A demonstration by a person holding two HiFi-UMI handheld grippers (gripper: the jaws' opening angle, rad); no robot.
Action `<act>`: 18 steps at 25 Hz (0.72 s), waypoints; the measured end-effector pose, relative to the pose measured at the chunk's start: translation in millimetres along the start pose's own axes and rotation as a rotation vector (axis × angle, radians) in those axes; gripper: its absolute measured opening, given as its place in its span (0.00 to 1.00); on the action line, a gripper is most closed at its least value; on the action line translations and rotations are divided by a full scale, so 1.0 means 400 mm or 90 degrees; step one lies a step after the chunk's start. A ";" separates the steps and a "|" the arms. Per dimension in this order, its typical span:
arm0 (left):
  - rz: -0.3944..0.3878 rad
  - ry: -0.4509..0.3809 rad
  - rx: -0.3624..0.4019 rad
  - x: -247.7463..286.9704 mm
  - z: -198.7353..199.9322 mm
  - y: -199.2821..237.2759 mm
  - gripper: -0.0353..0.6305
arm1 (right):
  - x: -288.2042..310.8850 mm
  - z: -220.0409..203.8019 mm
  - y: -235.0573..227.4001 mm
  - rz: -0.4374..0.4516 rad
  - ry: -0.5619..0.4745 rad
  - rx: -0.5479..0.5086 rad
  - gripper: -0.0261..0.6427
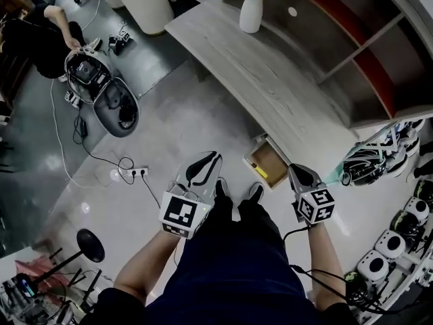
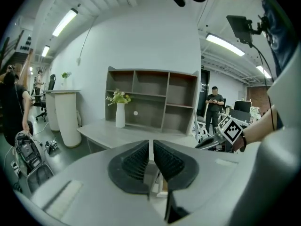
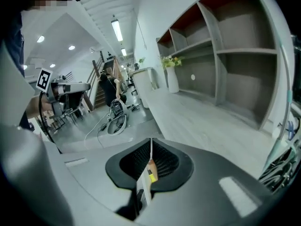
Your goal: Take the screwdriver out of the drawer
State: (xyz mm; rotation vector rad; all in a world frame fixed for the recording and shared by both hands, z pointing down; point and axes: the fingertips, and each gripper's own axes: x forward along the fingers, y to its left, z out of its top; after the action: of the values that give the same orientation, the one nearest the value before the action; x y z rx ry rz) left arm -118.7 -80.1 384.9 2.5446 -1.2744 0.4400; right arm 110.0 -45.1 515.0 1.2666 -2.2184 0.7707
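Jaws all but closed and empty, the left gripper [image 1: 214, 157] and right gripper [image 1: 293, 168] hang beside the open drawer [image 1: 272, 158] right of centre. The yellow-handled screwdriver [image 1: 260, 172] inside looks light and rigid, best pinched across its handle.

clothing [image 1: 230, 269]: dark navy, lower centre of frame
shoes [image 1: 255, 192]: dark pair
left tongs [image 1: 208, 161]: white-grey shell, black ribbed pads
right tongs [image 1: 298, 172]: grey shell
marker cubes [image 1: 181, 215]: black-and-white squares
cable [image 1: 301, 271]: black, thin, lower right
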 end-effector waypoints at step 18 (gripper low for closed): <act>0.008 0.127 -0.058 0.078 -0.178 -0.107 0.10 | 0.251 -0.254 -0.018 0.150 0.195 -0.018 0.17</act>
State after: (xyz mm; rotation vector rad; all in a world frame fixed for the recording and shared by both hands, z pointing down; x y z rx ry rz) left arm -77.0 -52.0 458.2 2.3522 -1.2087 0.6067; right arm 81.8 -41.6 655.1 0.8165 -2.1363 0.9477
